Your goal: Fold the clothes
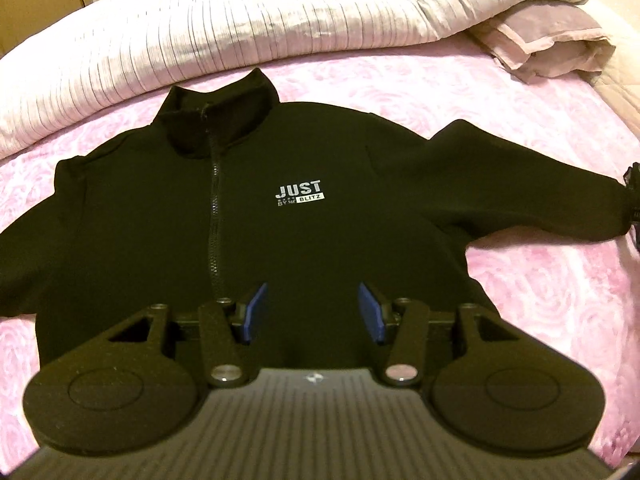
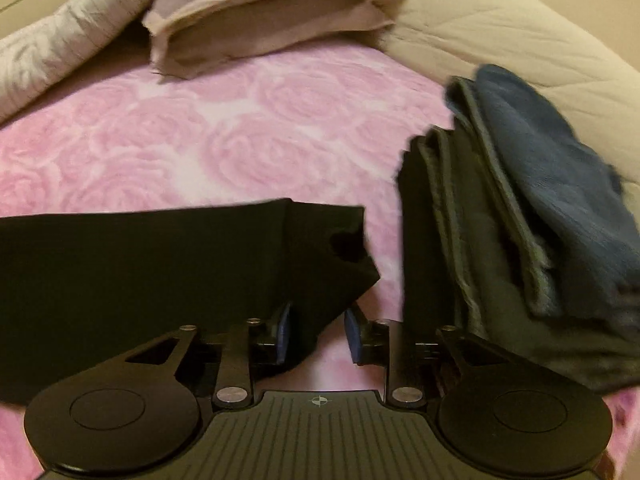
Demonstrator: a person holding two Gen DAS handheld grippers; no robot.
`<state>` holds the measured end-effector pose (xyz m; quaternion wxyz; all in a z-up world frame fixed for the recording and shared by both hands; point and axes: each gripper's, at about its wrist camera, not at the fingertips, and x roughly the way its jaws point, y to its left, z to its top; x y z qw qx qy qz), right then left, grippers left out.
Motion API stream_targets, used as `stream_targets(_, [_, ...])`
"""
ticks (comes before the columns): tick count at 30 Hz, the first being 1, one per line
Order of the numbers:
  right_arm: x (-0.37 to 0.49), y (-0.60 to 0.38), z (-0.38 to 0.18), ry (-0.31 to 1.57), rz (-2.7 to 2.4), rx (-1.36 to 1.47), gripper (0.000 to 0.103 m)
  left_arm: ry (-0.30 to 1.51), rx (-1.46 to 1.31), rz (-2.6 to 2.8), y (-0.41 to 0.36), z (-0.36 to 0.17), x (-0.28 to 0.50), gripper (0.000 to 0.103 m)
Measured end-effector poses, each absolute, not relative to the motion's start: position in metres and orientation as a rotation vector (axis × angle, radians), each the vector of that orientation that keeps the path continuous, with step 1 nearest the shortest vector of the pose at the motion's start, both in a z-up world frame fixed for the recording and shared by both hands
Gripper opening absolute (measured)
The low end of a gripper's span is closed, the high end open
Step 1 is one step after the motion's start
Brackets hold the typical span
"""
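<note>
A black zip jacket (image 1: pixel 280 208) with a white "JUST BLITZ" chest logo lies spread face up on the pink rose-patterned blanket (image 1: pixel 552 280), collar at the far side. My left gripper (image 1: pixel 312 312) hovers open over the jacket's lower hem, blue pads wide apart with nothing between them. One sleeve (image 1: pixel 520 192) stretches out to the right. In the right wrist view that sleeve's cuff (image 2: pixel 328 248) reaches me, and a corner of it hangs between the fingers of my right gripper (image 2: pixel 318 334). The jaws stand apart, and pink blanket shows beside the right pad (image 2: pixel 352 336).
A stack of folded dark grey and blue clothes (image 2: pixel 520 220) sits just right of the right gripper. A mauve pillow (image 2: pixel 260 20) and a rolled pale striped duvet (image 1: pixel 200 40) lie at the far side of the bed. A beige quilt (image 2: pixel 520 40) lies at far right.
</note>
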<state>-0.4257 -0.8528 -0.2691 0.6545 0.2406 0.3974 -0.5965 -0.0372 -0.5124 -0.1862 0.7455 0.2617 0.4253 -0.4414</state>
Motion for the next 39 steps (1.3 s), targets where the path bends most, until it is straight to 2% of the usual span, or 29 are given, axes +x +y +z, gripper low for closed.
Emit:
stream_targets(10, [-0.436, -0.806, -0.238, 0.951, -1.262, 0.695, 0.039, 0.978, 0.548, -0.84, -0.466, -0.16, -0.046, 0.047])
stream_targets(16, [-0.425, -0.77, -0.22, 1.004, -0.992, 0.778, 0.052, 1.019, 0.506, -0.717, -0.417, -0.139, -0.047, 0.052])
stream_targets(19, [-0.411, -0.747, -0.2, 1.004, -0.862, 0.766, 0.059, 1.038, 0.485, -0.655, -0.393, -0.129, -0.048, 0.061])
stream_targets(22, [-0.392, -0.721, -0.178, 1.015, -0.766, 0.753, 0.064, 1.055, 0.464, -0.595, -0.366, -0.118, -0.047, 0.064])
stream_targets(29, [-0.349, -0.647, -0.133, 1.02, -0.625, 0.669, 0.068, 1.078, 0.426, -0.514, -0.264, -0.103, -0.024, 0.075])
stream_targets(35, [-0.321, -0.578, -0.113, 1.015, -0.649, 0.653, 0.07, 1.101, 0.441, -0.528, -0.179, -0.104, 0.017, 0.076])
stream_targets(39, [-0.304, -0.534, -0.097, 1.043, -0.655, 0.62, 0.07, 1.083, 0.46, -0.594, -0.152, -0.098, 0.04, 0.076])
